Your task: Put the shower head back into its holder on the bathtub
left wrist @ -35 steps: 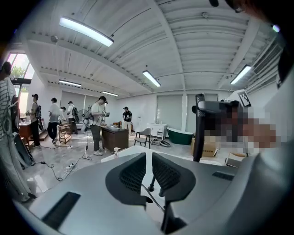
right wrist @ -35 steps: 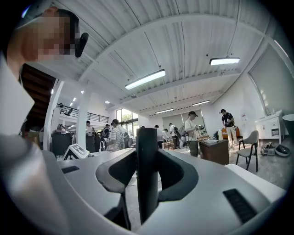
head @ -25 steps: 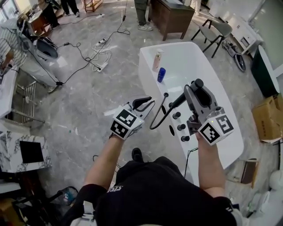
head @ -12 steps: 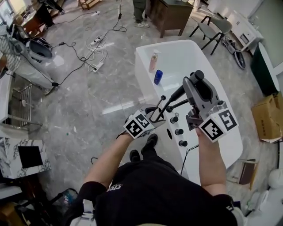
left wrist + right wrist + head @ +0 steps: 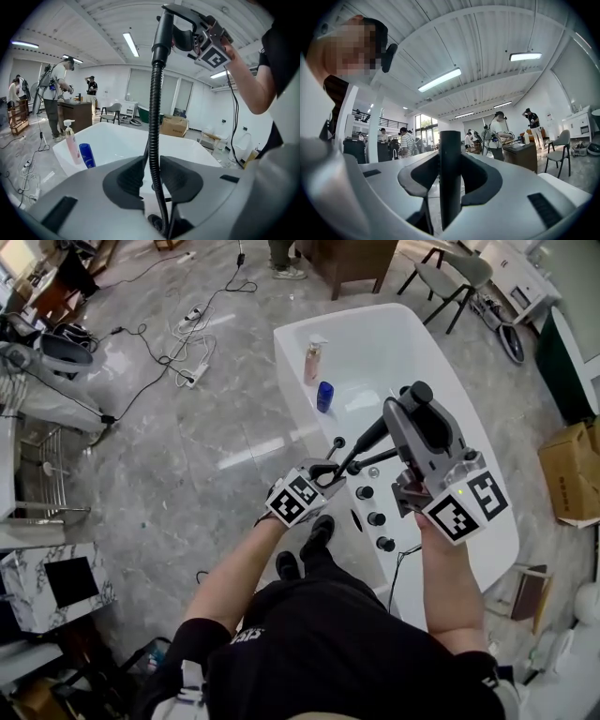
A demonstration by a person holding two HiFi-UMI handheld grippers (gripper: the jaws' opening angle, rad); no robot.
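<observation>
My right gripper (image 5: 398, 418) (image 5: 450, 178) is shut on the black shower head's handle (image 5: 370, 439) (image 5: 450, 164) and holds it above the near rim of the white bathtub (image 5: 281, 343). From the handle (image 5: 164, 28) the ribbed black hose (image 5: 153, 117) hangs down toward the rim. My left gripper (image 5: 330, 472) (image 5: 152, 176) sits low beside the rim. The hose runs between its jaws, which are closing, and a narrow gap still shows beside it. A small black fitting (image 5: 337, 442) stands on the rim near the hose.
Three black knobs (image 5: 376, 519) line the tub rim under my right arm. A pink pump bottle (image 5: 312, 362) and a blue bottle (image 5: 324, 396) stand inside the tub. Cables lie on the marble floor at left. People stand at a wooden desk (image 5: 347, 259) beyond the tub.
My left gripper has moved right and down from open floor to the tub rim, and the hose is now between its jaws. The right gripper keeps hold of the shower head.
</observation>
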